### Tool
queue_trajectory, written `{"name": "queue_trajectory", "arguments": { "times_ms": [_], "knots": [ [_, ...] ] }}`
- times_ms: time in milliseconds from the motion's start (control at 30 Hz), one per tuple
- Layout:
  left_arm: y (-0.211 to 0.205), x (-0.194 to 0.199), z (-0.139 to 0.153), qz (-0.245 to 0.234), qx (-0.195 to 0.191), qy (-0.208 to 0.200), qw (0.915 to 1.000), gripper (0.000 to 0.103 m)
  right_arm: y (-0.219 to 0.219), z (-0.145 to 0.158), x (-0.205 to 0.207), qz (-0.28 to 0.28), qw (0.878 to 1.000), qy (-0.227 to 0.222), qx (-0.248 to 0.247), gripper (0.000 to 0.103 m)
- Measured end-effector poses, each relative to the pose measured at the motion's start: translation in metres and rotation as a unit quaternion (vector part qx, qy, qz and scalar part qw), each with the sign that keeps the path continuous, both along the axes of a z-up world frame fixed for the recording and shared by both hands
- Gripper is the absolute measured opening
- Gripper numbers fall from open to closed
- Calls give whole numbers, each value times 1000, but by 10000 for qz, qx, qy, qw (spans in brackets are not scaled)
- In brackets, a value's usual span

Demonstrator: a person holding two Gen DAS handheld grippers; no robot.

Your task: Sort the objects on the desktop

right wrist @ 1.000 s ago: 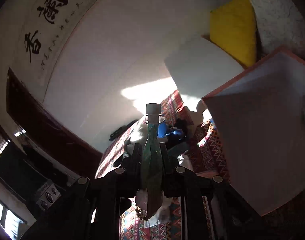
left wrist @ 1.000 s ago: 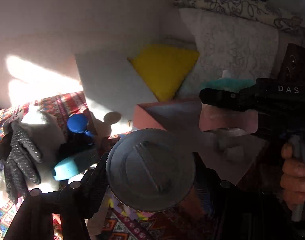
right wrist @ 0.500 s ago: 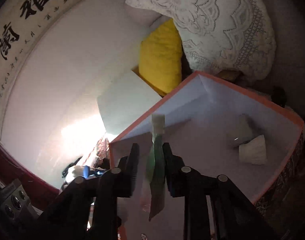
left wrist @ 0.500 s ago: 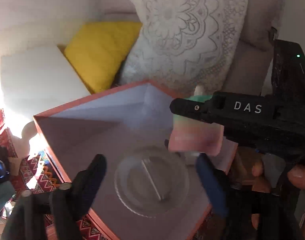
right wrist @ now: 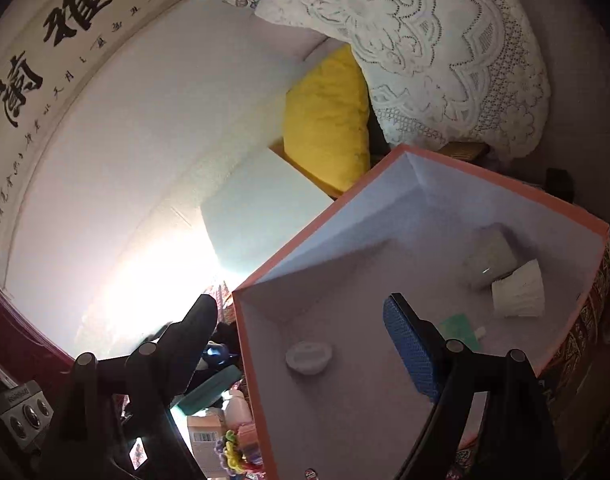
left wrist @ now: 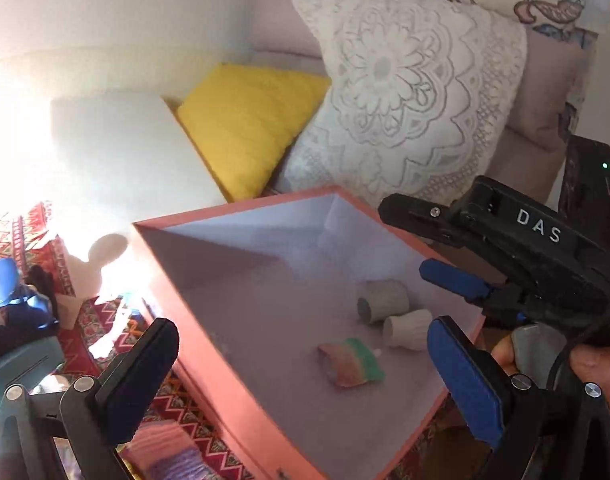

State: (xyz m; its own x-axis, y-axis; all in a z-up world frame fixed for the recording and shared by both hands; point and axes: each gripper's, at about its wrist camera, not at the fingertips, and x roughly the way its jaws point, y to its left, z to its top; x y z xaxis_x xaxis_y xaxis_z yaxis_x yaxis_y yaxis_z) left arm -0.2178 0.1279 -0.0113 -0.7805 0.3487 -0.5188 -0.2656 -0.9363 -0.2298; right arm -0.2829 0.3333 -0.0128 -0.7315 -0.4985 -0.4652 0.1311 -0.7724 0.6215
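A salmon-rimmed box [left wrist: 177, 280] [right wrist: 501, 178] with a pale inside stands open below both grippers. On its floor lie two white ribbed cups [left wrist: 409, 328] [right wrist: 519, 290], a green-and-pink pouch [left wrist: 351, 364] [right wrist: 461, 330] and a round translucent lid [right wrist: 309, 356]. My left gripper [left wrist: 303, 332] hangs over the box, open and empty. My right gripper [right wrist: 301, 306] is also open and empty above the box. It shows at the right of the left wrist view [left wrist: 405, 240], held by a hand [left wrist: 593, 364].
A yellow cushion [left wrist: 245, 120] and a lace cushion [left wrist: 405, 92] lean behind the box, with a white board [left wrist: 121, 152] to their left. On the patterned cloth [left wrist: 105, 320] left of the box lie a blue object [left wrist: 5, 280], a teal item [right wrist: 213, 388] and several small things [right wrist: 229, 444].
Both grippers swung from the cloth to over the box. The left let go of the round lid and the right let go of the pouch; both now lie in the box, jaws spread.
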Motion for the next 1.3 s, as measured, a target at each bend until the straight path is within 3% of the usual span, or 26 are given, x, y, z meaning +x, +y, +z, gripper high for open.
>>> {"name": "queue_trajectory", "arguments": {
  "times_ms": [167, 433, 567, 800, 900, 1067, 1167, 1300],
  "knots": [
    [-34, 31, 2, 320, -20, 48, 9995, 102, -32, 6, 8, 270, 9996, 75, -11, 88],
    [-115, 101, -14, 1171, -301, 13, 9927, 102, -121, 11, 39, 1276, 9915, 219, 147, 89],
    [-173, 139, -43, 1877, -361, -299, 9811, 102, -173, 10, 65, 2024, 9780, 304, 395, 89],
    [-276, 185, -102, 2896, -488, -1052, 9501, 102, -223, -9, 109, 2761, 9576, 261, 774, 89],
    [-311, 193, -123, 3107, -540, -1322, 9397, 102, -220, -26, 110, 2848, 9566, 11, 612, 89],
    [-343, 183, -152, 3282, -493, -1613, 9294, 102, -225, -78, 101, 3156, 9442, -942, 103, 89],
    [-353, 177, -165, 3313, -343, -1684, 9277, 102, -243, -110, 98, 3504, 9242, -1519, -104, 85],
    [-364, 169, -174, 3379, -245, -1754, 9244, 102, -288, -119, 94, 4141, 8925, -1746, -373, 69]
  ]
}}
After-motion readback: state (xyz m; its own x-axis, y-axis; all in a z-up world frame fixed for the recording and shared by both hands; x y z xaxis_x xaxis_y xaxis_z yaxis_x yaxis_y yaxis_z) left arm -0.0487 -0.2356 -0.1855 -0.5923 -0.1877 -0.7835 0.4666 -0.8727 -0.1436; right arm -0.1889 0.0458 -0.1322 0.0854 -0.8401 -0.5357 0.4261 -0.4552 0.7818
